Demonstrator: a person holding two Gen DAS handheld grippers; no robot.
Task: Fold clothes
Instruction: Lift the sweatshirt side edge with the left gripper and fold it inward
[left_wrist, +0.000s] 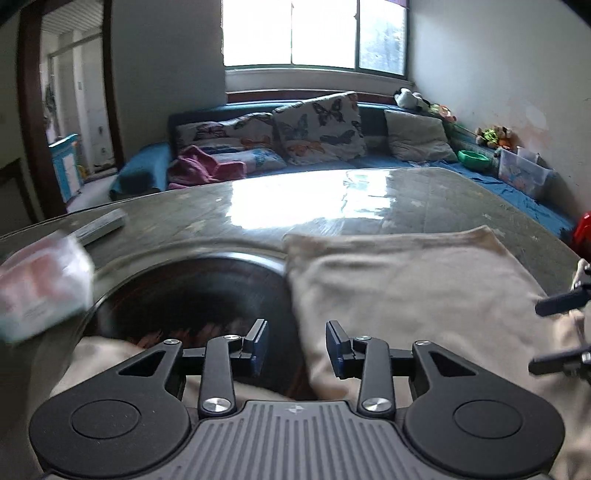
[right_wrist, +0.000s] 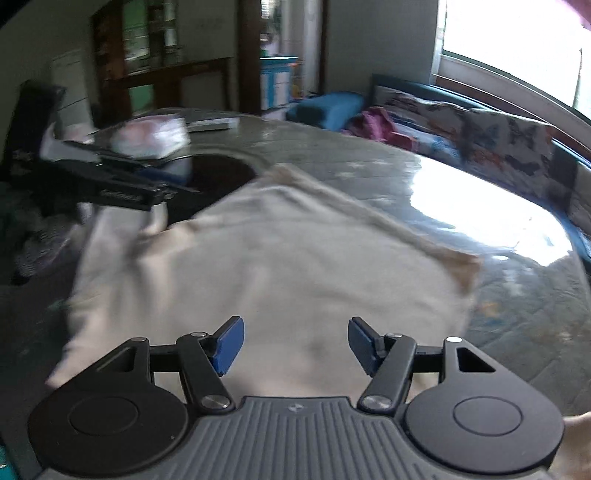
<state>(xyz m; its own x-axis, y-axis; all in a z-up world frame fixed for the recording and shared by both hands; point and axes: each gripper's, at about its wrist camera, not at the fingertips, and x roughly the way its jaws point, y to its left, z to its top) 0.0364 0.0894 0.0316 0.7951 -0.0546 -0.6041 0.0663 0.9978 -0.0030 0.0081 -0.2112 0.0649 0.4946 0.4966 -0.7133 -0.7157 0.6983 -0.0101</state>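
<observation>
Beige garment lies on the bench, far edge a straight ribbed hem running corner to corner, so it reads as at least partly squared up; body looks flat and smooth, probably a sweatshirt or similar, can't confirm type

Left side is not tidy: a loose flap of the same cloth bunches near the dark round inset in the bench top and trails toward the near edge

Left gripper is spread, nothing between the blue pads, sitting low over the garment's left edge. Right gripper is also spread and empty, over the near middle of the cloth

Stage: could be mid-fold with one half already laid over, or just spread flat ready for folding; layer count isn't readable from either view, and both frames are motion-blurred. Not a compact finished stack in any case: footprint is wide and the left flap is loose

Clutter on the far left of the bench: a plastic-wrapped pack and a remote control, clear of the cloth
</observation>
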